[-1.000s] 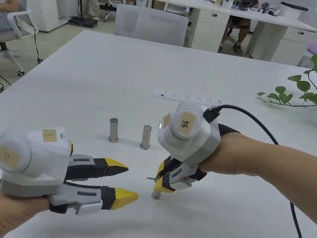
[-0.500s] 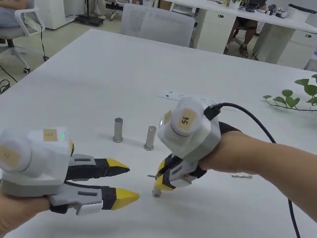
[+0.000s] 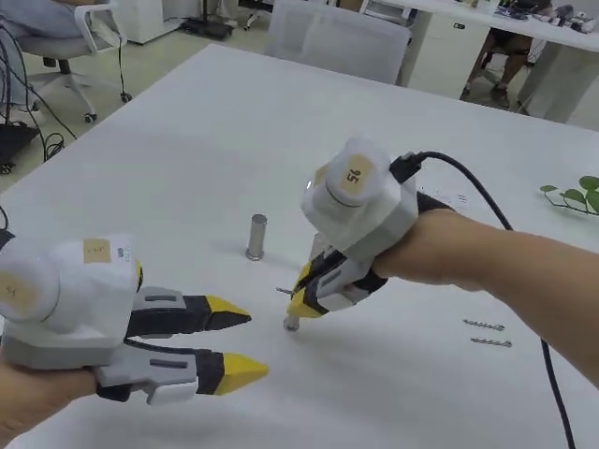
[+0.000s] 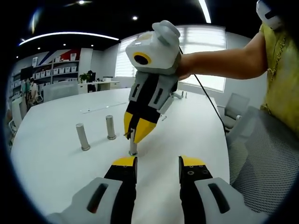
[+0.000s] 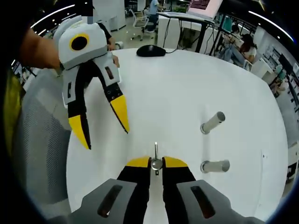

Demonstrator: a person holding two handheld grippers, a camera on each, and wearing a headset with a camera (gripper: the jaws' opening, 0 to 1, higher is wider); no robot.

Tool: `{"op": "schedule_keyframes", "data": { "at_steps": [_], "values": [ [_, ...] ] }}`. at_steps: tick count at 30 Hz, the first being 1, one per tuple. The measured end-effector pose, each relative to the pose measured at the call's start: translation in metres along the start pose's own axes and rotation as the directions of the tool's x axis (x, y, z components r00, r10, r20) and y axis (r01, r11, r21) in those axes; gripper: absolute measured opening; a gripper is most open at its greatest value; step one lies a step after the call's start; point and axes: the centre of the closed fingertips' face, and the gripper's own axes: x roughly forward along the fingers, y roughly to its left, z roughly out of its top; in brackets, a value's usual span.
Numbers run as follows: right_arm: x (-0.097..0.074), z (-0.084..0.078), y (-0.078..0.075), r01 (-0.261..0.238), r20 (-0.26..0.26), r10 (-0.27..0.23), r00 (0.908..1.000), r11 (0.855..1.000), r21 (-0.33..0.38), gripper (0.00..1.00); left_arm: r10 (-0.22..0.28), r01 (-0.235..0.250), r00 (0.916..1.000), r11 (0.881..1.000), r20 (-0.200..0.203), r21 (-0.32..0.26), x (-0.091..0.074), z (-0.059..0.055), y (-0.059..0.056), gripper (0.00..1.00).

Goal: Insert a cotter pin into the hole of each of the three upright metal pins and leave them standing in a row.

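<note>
Open office. White table (image 3: 187, 140) runs wide; pale floor (image 3: 159, 65) lies past its far left corner, with dark cables (image 3: 19, 140) trailing beside a swivel chair (image 3: 70, 42). Grey mesh chair (image 3: 337, 42) stands at the far edge — white cabinets (image 3: 440, 61) behind it. Green plant (image 3: 576, 192) sits at the right edge. Left gripper view: bright windows (image 4: 219, 39), a curved ceiling light strip (image 4: 65, 35) and shelving (image 4: 51, 70) on the far wall.

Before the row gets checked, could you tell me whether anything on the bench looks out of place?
Nothing is spilled or damaged. The near metal pin, where the right gripper holds a cotter pin, stands upright but off the line joining the second pin and the third pin.
</note>
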Motion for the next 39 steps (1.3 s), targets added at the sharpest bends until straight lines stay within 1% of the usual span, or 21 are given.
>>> {"op": "schedule_keyframes", "data": {
  "at_steps": [3, 6, 8, 11, 13, 17, 22, 24, 28, 30, 32, 34, 37, 39],
  "values": [
    [0.004, 0.008, -0.009, -0.003, 0.0, 0.003, 1.0, 1.0, -0.009, 0.08, 0.003, -0.003, 1.0, 1.0, 0.002, -0.006, -0.001, -0.002, 0.0, 0.34],
    [0.007, 0.02, -0.021, -0.005, 0.007, 0.005, 1.0, 1.0, -0.01, 0.08, 0.01, -0.01, 0.9999, 1.0, 0.003, -0.012, -0.003, -0.003, 0.001, 0.34],
    [0.01, 0.027, -0.028, -0.003, 0.006, 0.003, 1.0, 1.0, -0.023, 0.08, 0.016, -0.015, 0.9999, 1.0, 0.004, -0.016, -0.004, -0.004, 0.003, 0.34],
    [0.014, 0.035, -0.036, -0.01, 0.008, 0.01, 0.9999, 1.0, -0.027, 0.08, 0.018, -0.018, 0.9998, 1.0, 0.007, -0.021, -0.004, -0.005, 0.004, 0.34],
    [0.017, 0.037, -0.041, -0.013, 0.01, 0.013, 0.9999, 1.0, -0.021, 0.08, 0.018, -0.018, 0.9998, 1.0, 0.008, -0.023, -0.004, -0.005, 0.005, 0.33],
    [0.027, 0.034, -0.046, -0.02, -0.003, 0.02, 0.9998, 1.0, -0.01, 0.08, 0.018, -0.018, 0.9997, 0.999, 0.014, -0.027, -0.002, -0.004, 0.005, 0.33],
    [0.031, 0.032, -0.049, -0.016, -0.016, 0.016, 0.9997, 1.0, -0.005, 0.08, 0.021, -0.021, 0.9995, 0.999, 0.021, -0.035, 0.0, -0.004, 0.006, 0.33],
    [0.034, 0.032, -0.053, -0.013, -0.024, 0.013, 0.9996, 1.0, -0.003, 0.08, 0.022, -0.021, 0.9995, 0.999, 0.023, -0.039, 0.0, -0.005, 0.006, 0.33],
    [0.035, 0.03, -0.055, -0.004, -0.034, 0.004, 0.9994, 1.0, 0.002, 0.08, 0.019, -0.018, 0.9996, 0.999, 0.02, -0.04, 0.001, -0.006, 0.005, 0.33],
    [0.035, 0.029, -0.055, -0.008, -0.043, 0.008, 0.999, 1.0, 0.005, 0.08, 0.019, -0.019, 0.9996, 0.999, 0.022, -0.04, 0.002, -0.006, 0.005, 0.33],
    [0.034, 0.027, -0.057, 0.0, -0.052, 0.001, 0.9987, 1.0, 0.014, 0.08, 0.02, -0.019, 0.9995, 0.999, 0.025, -0.04, 0.002, -0.005, 0.006, 0.33],
    [0.034, 0.027, -0.057, -0.002, -0.051, 0.003, 0.9987, 1.0, 0.028, 0.08, 0.021, -0.02, 0.9994, 0.999, 0.027, -0.041, 0.002, -0.005, 0.006, 0.33],
    [0.037, 0.026, -0.063, -0.003, -0.062, 0.005, 0.998, 0.999, 0.041, 0.09, 0.021, -0.019, 0.9994, 0.999, 0.028, -0.04, 0.002, -0.005, 0.005, 0.33],
    [0.037, 0.025, -0.062, -0.004, -0.067, 0.007, 0.9978, 0.999, 0.045, 0.09, 0.021, -0.02, 0.9993, 0.999, 0.029, -0.04, 0.002, -0.004, 0.005, 0.33]
  ]
}}
